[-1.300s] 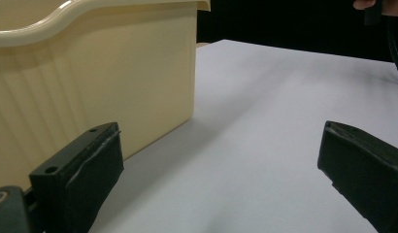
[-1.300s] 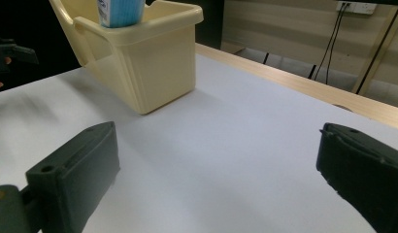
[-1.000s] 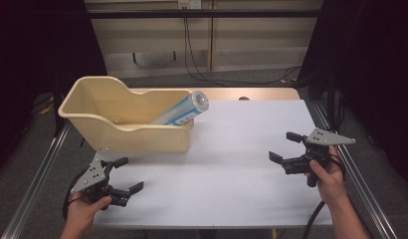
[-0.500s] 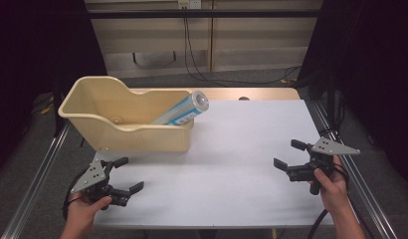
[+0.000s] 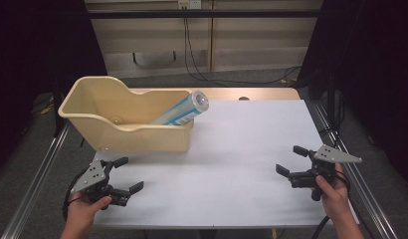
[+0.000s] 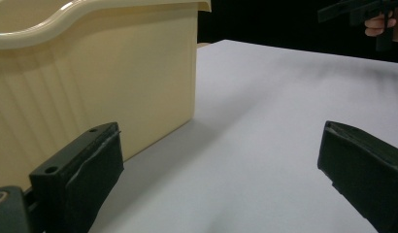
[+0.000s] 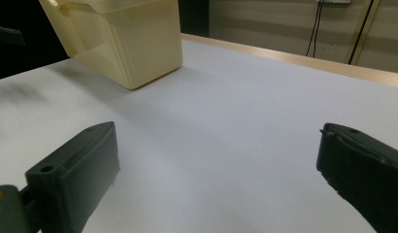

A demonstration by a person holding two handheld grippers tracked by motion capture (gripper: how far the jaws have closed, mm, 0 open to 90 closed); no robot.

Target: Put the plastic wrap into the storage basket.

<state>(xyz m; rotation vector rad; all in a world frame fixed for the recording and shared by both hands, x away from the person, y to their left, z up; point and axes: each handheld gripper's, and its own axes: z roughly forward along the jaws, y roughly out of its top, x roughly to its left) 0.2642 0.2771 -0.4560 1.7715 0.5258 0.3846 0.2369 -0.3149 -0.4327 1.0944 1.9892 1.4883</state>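
Covering most of the frame, a white table (image 5: 242, 149) carries a cream plastic bin (image 5: 127, 119) at its far left, with a blue-and-white tube (image 5: 184, 109) leaning inside, its capped end poking over the right rim. Near the front corners, well apart, the left gripper (image 5: 123, 175) and right gripper (image 5: 291, 160) rest in the person's hands, both jaws spread wide and empty.

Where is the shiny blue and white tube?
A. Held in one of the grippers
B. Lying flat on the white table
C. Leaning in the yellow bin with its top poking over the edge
C. The tube leans inside the yellow bin, its silver end sticking out over the rim, while the left gripper and right gripper are open and hold nothing.
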